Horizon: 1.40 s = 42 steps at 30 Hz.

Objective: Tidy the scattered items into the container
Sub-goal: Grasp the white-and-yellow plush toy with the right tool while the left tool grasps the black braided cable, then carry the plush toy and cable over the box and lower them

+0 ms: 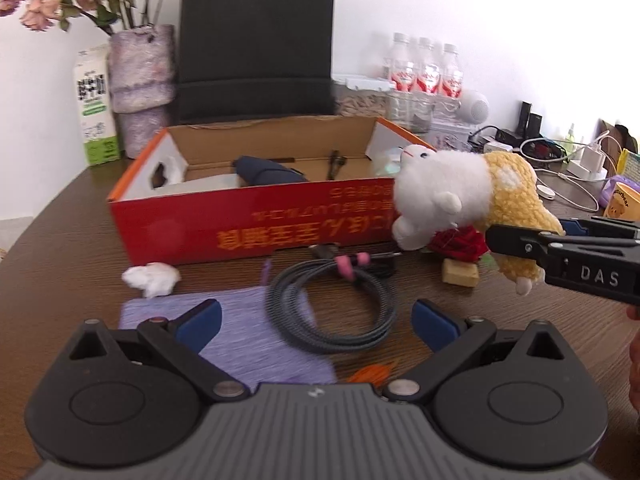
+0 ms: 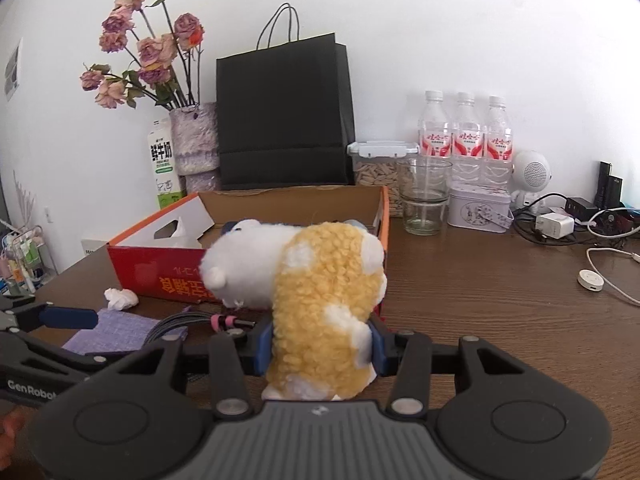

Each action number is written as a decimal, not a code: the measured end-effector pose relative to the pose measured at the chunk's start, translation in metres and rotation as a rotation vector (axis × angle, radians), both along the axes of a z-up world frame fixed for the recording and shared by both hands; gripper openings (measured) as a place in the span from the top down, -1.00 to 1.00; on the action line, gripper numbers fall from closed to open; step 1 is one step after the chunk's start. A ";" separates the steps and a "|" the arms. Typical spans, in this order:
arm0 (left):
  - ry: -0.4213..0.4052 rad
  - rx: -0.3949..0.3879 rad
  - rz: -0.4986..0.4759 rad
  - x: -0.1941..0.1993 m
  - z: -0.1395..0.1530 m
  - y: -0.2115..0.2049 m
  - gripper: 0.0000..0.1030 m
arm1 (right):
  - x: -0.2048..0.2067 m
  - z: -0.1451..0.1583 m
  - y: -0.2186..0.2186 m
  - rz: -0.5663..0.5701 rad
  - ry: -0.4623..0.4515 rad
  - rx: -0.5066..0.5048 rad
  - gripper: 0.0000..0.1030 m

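one hand-held gripper [image 2: 322,346] around plush toy [image 2: 316,296]

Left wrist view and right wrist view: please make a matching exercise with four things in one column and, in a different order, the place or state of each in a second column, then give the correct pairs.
Things:
1. plush toy
2. coiled cable
3. crumpled tissue
4. dark blue item

Places or states:
A. inside the red box
B. held between the fingers of the right gripper
C. on the table, partly over the purple cloth
D. on the table beside the box's front left corner

Pairs: 1-B, 2-C, 3-D, 4-A
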<state>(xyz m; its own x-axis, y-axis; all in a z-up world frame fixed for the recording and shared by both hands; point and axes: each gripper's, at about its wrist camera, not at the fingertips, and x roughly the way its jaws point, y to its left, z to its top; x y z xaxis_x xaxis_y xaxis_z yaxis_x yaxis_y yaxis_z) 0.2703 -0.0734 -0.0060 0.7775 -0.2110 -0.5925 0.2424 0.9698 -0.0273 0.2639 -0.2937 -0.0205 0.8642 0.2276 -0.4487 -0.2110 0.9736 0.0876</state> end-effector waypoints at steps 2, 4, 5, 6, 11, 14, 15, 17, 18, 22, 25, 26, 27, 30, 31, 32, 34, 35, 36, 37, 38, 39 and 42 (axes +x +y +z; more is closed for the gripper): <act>0.027 0.011 -0.001 0.011 -0.004 -0.011 -1.00 | 0.000 -0.001 -0.008 -0.011 0.002 0.006 0.13; 0.044 0.022 0.012 0.019 -0.009 -0.020 -1.00 | 0.001 -0.003 -0.013 -0.017 0.002 0.009 0.13; 0.051 0.025 0.019 0.021 -0.012 -0.022 -1.00 | 0.001 -0.004 -0.016 -0.020 0.001 0.008 0.13; 0.058 0.029 0.029 0.024 -0.014 -0.025 -1.00 | 0.002 -0.005 -0.019 -0.024 0.003 0.007 0.13; 0.088 0.060 0.070 0.039 -0.023 -0.029 -1.00 | 0.004 -0.008 -0.031 -0.030 0.013 0.026 0.13; 0.096 0.048 0.070 0.046 -0.025 -0.030 -1.00 | 0.004 -0.008 -0.032 -0.030 0.011 0.025 0.13; 0.099 0.049 0.073 0.047 -0.026 -0.029 -1.00 | 0.004 -0.009 -0.032 -0.028 0.013 0.024 0.13; 0.095 0.047 0.073 0.049 -0.028 -0.029 -1.00 | 0.005 -0.010 -0.030 -0.025 0.017 0.019 0.13; 0.092 0.050 0.072 0.049 -0.029 -0.029 -1.00 | 0.005 -0.010 -0.029 -0.024 0.019 0.018 0.12; 0.070 0.053 0.052 0.045 -0.030 -0.030 -0.97 | 0.005 -0.013 -0.025 -0.019 0.024 0.009 0.12; 0.059 0.083 0.048 0.043 -0.031 -0.032 -0.83 | 0.005 -0.014 -0.023 -0.014 0.026 -0.001 0.12; 0.055 0.080 0.047 0.042 -0.030 -0.032 -0.81 | 0.005 -0.014 -0.022 -0.014 0.026 -0.003 0.12; 0.051 0.077 0.046 0.041 -0.029 -0.031 -0.80 | 0.004 -0.014 -0.022 -0.015 0.024 -0.003 0.12; 0.027 0.077 0.040 0.036 -0.026 -0.031 -0.78 | 0.004 -0.014 -0.023 -0.019 0.020 0.000 0.12; 0.014 0.083 0.040 0.033 -0.024 -0.031 -0.78 | 0.003 -0.013 -0.023 -0.020 0.018 0.001 0.12; 0.002 0.086 0.040 0.031 -0.023 -0.031 -0.78 | 0.003 -0.013 -0.024 -0.020 0.016 0.000 0.12; -0.017 0.073 0.040 0.027 -0.019 -0.029 -0.78 | 0.003 -0.013 -0.024 -0.020 0.013 -0.001 0.12; -0.025 0.065 0.042 0.025 -0.017 -0.027 -0.78 | 0.002 -0.013 -0.024 -0.020 0.012 -0.001 0.12; -0.034 0.058 0.043 0.023 -0.016 -0.026 -0.77 | 0.003 -0.013 -0.025 -0.020 0.012 -0.002 0.12; -0.043 0.053 0.043 0.021 -0.014 -0.024 -0.77 | 0.002 -0.013 -0.025 -0.020 0.010 -0.003 0.12; -0.049 0.049 0.043 0.019 -0.013 -0.022 -0.76 | 0.002 -0.013 -0.025 -0.020 0.009 -0.004 0.12; -0.056 0.042 0.043 0.018 -0.012 -0.020 -0.76 | 0.002 -0.012 -0.025 -0.020 0.007 -0.005 0.12; -0.071 0.020 0.046 0.011 -0.007 -0.015 -0.75 | 0.000 -0.011 -0.024 -0.021 -0.006 -0.007 0.12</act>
<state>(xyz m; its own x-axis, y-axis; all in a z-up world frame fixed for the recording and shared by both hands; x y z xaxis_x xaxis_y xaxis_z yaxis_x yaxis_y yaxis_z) 0.2812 -0.0885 -0.0131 0.8263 -0.1633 -0.5390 0.1986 0.9801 0.0075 0.2636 -0.3180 -0.0313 0.8713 0.2068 -0.4450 -0.1913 0.9783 0.0800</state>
